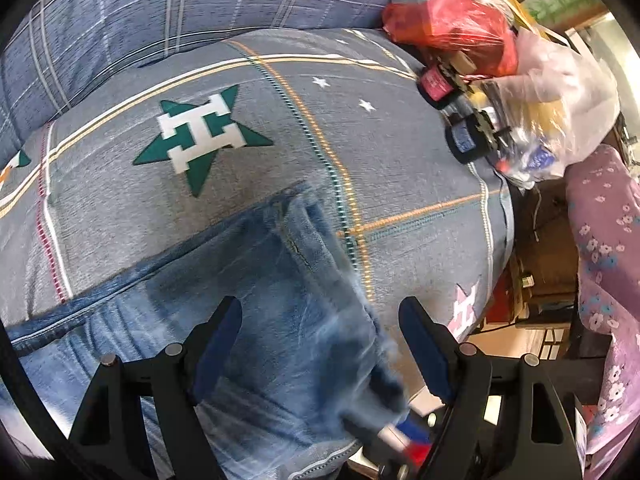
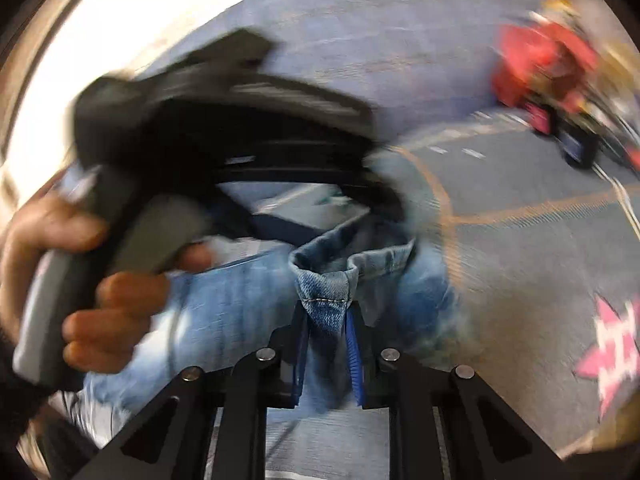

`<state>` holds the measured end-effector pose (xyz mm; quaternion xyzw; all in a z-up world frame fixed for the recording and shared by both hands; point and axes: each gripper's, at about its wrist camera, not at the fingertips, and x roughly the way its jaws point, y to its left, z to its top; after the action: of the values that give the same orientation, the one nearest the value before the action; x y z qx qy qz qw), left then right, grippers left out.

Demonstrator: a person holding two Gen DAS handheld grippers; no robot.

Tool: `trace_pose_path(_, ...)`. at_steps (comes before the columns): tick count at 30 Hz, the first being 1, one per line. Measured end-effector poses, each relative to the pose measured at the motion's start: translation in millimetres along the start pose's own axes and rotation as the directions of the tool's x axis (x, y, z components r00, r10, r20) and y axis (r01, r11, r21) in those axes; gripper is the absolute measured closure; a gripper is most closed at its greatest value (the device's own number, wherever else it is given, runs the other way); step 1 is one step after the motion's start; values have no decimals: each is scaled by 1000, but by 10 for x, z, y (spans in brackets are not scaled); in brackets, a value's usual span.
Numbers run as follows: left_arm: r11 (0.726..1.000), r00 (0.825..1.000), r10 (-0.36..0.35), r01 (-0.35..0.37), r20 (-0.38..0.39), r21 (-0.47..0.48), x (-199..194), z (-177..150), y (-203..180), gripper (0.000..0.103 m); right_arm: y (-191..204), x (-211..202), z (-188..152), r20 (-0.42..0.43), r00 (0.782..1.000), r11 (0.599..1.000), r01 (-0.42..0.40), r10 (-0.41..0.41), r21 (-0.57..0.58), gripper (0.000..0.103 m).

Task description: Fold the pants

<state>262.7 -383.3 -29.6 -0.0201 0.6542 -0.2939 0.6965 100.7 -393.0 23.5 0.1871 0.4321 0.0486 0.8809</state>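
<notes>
Right wrist view shows the right gripper (image 2: 329,320) pinching a hemmed fold of the blue jeans (image 2: 240,300) that lie on the grey star-patterned bedspread (image 1: 280,128), while the left gripper (image 1: 320,328) hangs wide-jawed over the denim, gripping nothing.

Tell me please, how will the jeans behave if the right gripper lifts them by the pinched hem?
The jeans will probably hang floppy: the hem already bunches and folds where the right gripper clamps it. They look rather heavy for cloth, with thick denim and sturdy seams. Slipping seems unlikely, since the weave looks rough. The left gripper is open above the denim, so one corner alone bears the load.
</notes>
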Motion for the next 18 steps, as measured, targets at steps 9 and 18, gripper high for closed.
trace_pose_path(9, 999, 999, 29, -29, -40, 14, 283, 24, -73, 22, -439, -137, -236, -20, 996, 987, 88, -86, 137, 34)
trace_pose_path(18, 1000, 999, 5, -6, -44, -23, 358, 53, 36, 22, -812, 126, -190, 45, 986, 926, -169, 163, 337, 35)
